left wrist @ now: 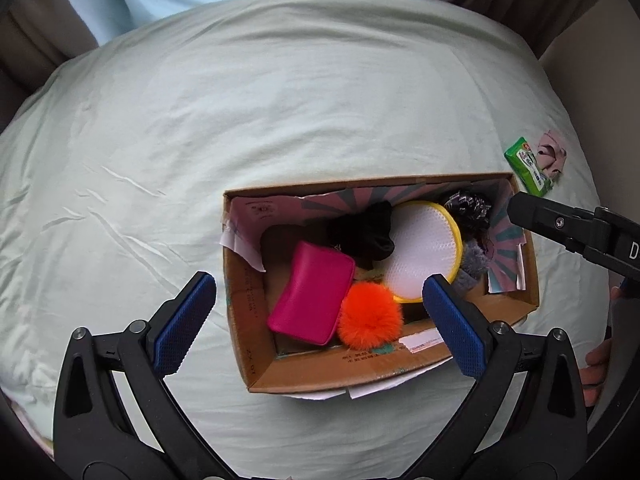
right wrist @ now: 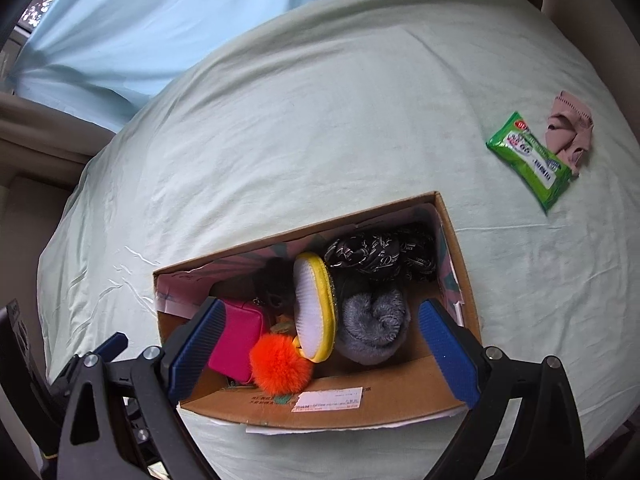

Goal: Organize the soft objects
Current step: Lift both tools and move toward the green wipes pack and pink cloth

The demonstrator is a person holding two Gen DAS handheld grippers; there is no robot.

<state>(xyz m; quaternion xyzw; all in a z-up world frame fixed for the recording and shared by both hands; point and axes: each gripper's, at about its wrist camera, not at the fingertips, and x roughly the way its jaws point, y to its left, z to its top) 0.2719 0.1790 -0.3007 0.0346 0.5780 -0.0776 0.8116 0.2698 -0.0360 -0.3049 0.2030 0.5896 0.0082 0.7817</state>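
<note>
An open cardboard box (left wrist: 256, 304) is seen resting on a bed covered by a pale green sheet (left wrist: 280, 100), with soft items gathered inside it. A pink pouch (left wrist: 312, 292) is lodged toward the left of the box, touching an orange pompom (left wrist: 370, 316) at the near wall. A round white pad with a yellow rim (left wrist: 424, 252) is propped on edge in the middle, with a black fuzzy item (left wrist: 362, 232) behind it toward the far wall. A grey plush piece (right wrist: 372, 320) is packed to the right of the pad, and a black fabric printed with white lettering (right wrist: 380, 254) is bunched in the far right corner. Well apart from the box, on the far right of the sheet, a green wipes packet (right wrist: 528, 158) is laid just beside a crumpled pink cloth (right wrist: 570, 128). The left gripper (left wrist: 320, 316) is held over the near left part of the box, its blue-padded fingers (left wrist: 184, 320) spread wide and holding nothing. The right gripper (right wrist: 322, 348) is poised above the near side of the box, its fingers (right wrist: 448, 348) likewise parted and gripping nothing; its black body is also visible at the right edge of the left wrist view. Light blue curtains (right wrist: 160, 20) are visible beyond the far edge of the bed.
</note>
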